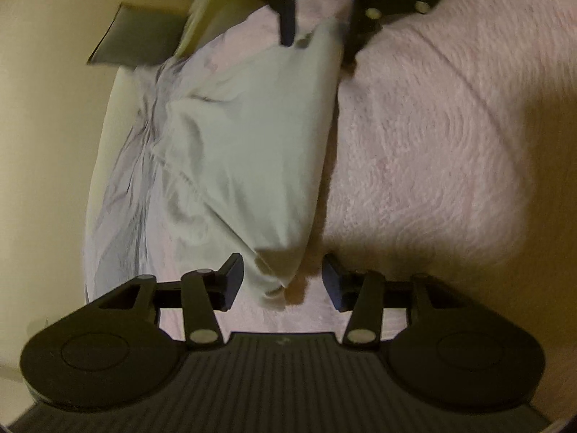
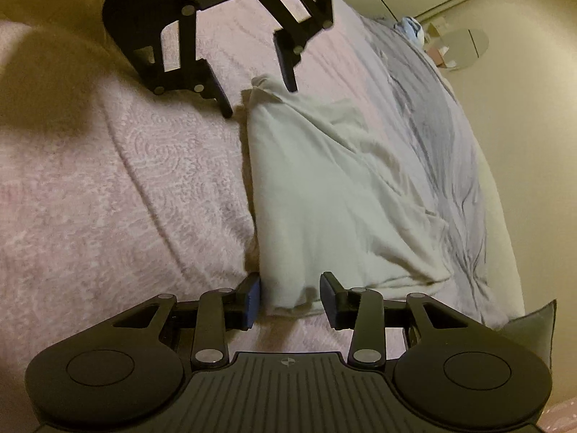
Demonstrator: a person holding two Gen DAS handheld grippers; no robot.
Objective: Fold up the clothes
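Observation:
A pale mint-white garment (image 1: 245, 137) lies folded lengthwise on a pink fuzzy blanket (image 1: 432, 126); it also shows in the right wrist view (image 2: 324, 187). My left gripper (image 1: 283, 281) is open, its fingers on either side of the garment's near corner. My right gripper (image 2: 290, 296) is open around the opposite end's corner. Each gripper shows at the top of the other's view: the right gripper (image 1: 321, 41) and the left gripper (image 2: 259, 97), both open over the cloth ends.
A grey wrinkled sheet (image 2: 450, 151) lies beside the garment near the bed's edge. A dark grey cushion (image 1: 137, 36) sits past the bed corner. A round mirror (image 2: 465, 48) and small items stand on the floor beyond. The pink blanket (image 2: 108, 180) covers the other side.

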